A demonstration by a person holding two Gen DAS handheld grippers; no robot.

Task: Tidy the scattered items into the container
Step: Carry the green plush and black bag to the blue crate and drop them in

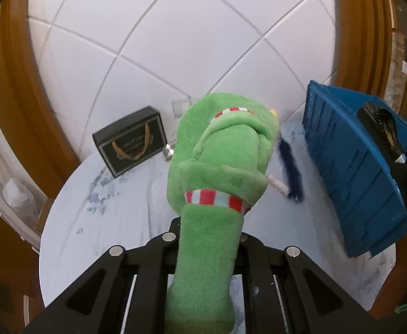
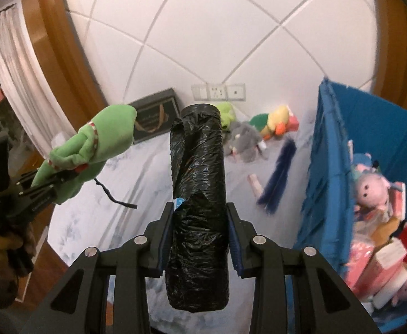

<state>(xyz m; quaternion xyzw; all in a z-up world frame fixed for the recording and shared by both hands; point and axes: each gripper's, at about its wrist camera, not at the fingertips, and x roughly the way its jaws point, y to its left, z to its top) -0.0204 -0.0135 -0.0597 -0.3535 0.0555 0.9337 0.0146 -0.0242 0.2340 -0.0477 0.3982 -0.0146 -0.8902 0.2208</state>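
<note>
My left gripper (image 1: 209,239) is shut on a green plush toy (image 1: 220,156) with red-and-white striped bands, held above the round white table (image 1: 97,222). The right wrist view shows the same toy (image 2: 97,136) in that gripper (image 2: 56,181) at the left. My right gripper (image 2: 199,222) is shut on a roll of black bin bags (image 2: 198,183), upright between the blue pads. The blue crate (image 2: 340,150) stands at the right, holding pink plush toys and boxes; it also appears in the left wrist view (image 1: 351,161). On the table lie a grey plush (image 2: 244,139), a yellow duck plush (image 2: 276,121) and a dark blue tassel (image 2: 278,172).
A black framed plaque (image 1: 132,139) leans against the white tiled wall at the back. A small pale tube (image 2: 255,185) lies by the tassel, and a black cord (image 2: 111,194) trails on the table. Wooden frames flank both sides, and a curtain (image 2: 11,69) hangs at the left.
</note>
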